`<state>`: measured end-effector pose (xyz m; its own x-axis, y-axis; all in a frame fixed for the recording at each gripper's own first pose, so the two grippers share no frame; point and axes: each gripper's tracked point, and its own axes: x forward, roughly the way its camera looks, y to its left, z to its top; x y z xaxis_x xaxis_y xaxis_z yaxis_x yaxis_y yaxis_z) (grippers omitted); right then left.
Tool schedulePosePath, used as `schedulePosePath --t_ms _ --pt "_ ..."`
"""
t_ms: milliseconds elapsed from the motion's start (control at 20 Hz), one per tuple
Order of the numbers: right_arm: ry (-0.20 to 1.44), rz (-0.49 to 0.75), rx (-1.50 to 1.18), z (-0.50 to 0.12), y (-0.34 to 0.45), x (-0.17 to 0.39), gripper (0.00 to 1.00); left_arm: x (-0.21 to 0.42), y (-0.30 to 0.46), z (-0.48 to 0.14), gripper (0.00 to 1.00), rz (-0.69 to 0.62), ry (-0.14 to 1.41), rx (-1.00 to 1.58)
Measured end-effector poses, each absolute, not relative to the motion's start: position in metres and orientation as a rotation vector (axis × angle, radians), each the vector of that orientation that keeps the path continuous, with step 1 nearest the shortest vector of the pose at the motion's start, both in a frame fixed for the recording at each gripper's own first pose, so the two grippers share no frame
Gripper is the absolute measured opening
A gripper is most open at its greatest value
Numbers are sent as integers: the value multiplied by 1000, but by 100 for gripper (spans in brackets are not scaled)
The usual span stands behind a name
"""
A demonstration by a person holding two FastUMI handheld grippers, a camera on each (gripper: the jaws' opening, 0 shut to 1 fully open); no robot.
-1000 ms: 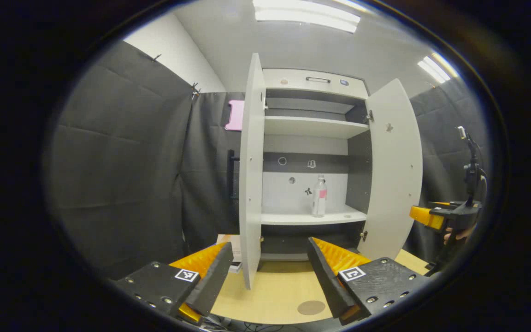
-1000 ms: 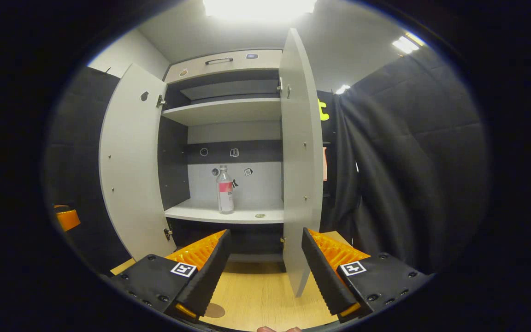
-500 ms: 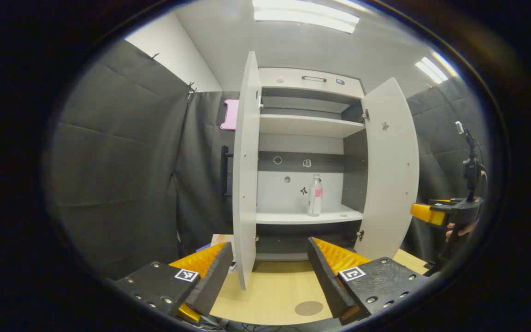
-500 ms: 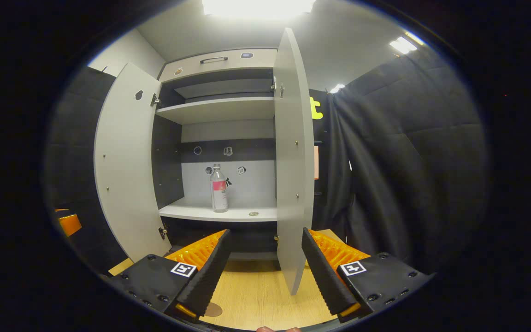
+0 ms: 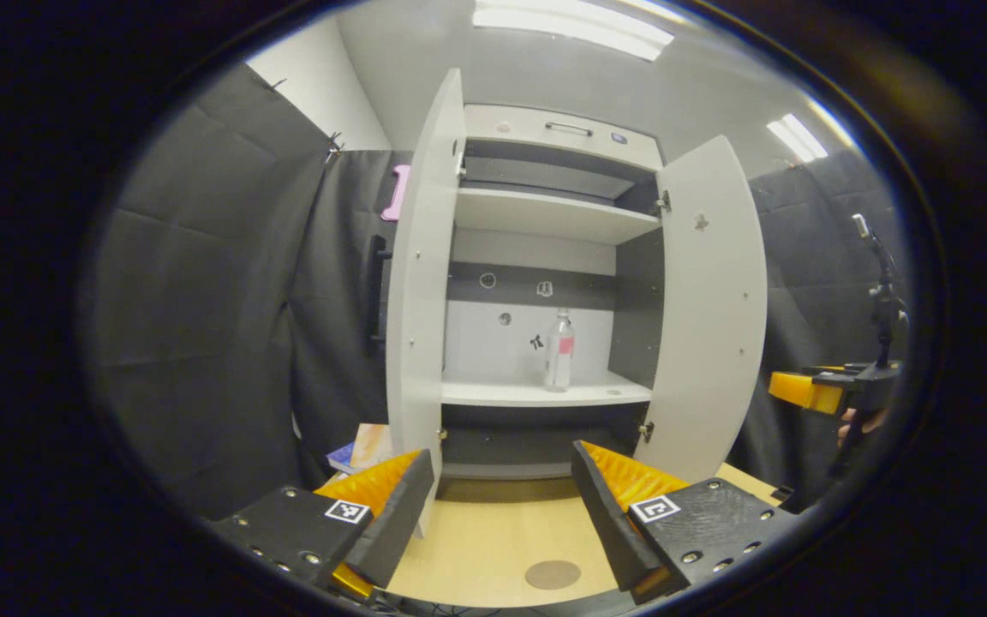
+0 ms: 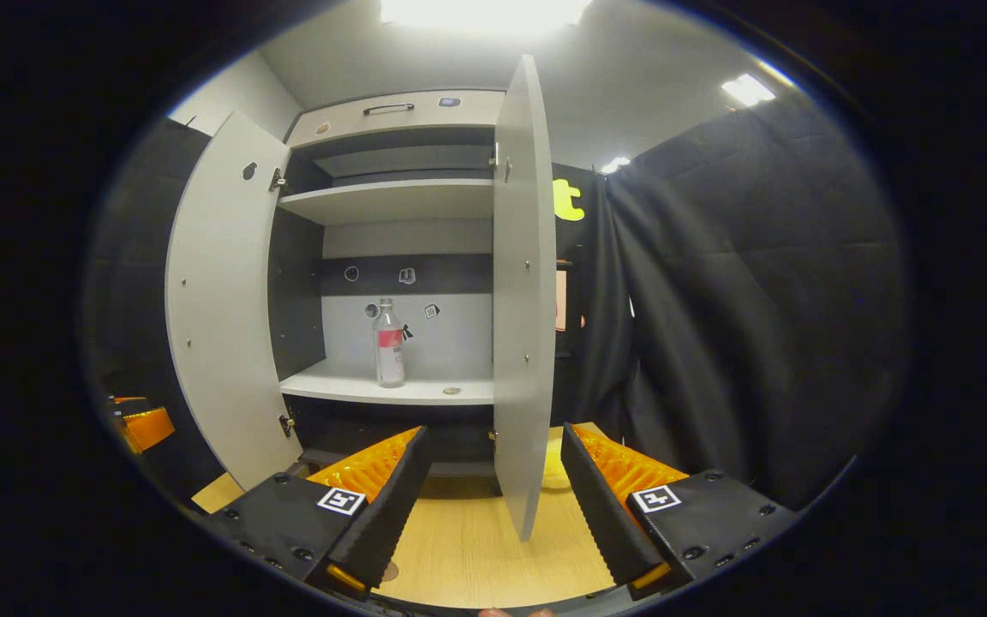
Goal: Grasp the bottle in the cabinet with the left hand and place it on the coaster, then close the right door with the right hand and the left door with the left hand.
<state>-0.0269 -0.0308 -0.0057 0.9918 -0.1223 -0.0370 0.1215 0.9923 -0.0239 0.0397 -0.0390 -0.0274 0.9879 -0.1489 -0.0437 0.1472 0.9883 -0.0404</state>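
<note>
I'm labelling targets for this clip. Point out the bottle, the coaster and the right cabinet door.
clear plastic bottle with a pink label (image 5: pixel 559 350), left gripper view, label.
round brown coaster (image 5: pixel 553 574), left gripper view, centre.
white right cabinet door (image 5: pixel 710 308), left gripper view, inner face.

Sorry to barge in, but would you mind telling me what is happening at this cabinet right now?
A person holds a two-finger gripper in each hand in front of an open cabinet. The bottle stands upright on the cabinet's shelf, untouched. The left gripper and the right gripper are both open and empty, above the wooden table. Both doors, left and right, stand wide open, and the round coaster on the table is bare.
</note>
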Motion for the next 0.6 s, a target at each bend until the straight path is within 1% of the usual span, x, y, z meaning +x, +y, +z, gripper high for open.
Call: schedulePosePath --t_ms 50,100,350,500,600 --pt "46 -135 -23 -5 -34 -29 93 43 -44 -28 94 -164 50 -38" --pt "49 -146 -22 -4 -38 -32 97 50 -49 -26 94 -182 53 -42" --pt "47 -259 15 -3 -80 -45 97 91 -85 -11 94 -271 30 -29" --pt "45 -354 38 -3 -116 -40 97 129 -112 -9 94 -310 31 -15" --pt "40 -404 41 3 -138 -31 97 156 -125 -11 94 -310 44 -17"
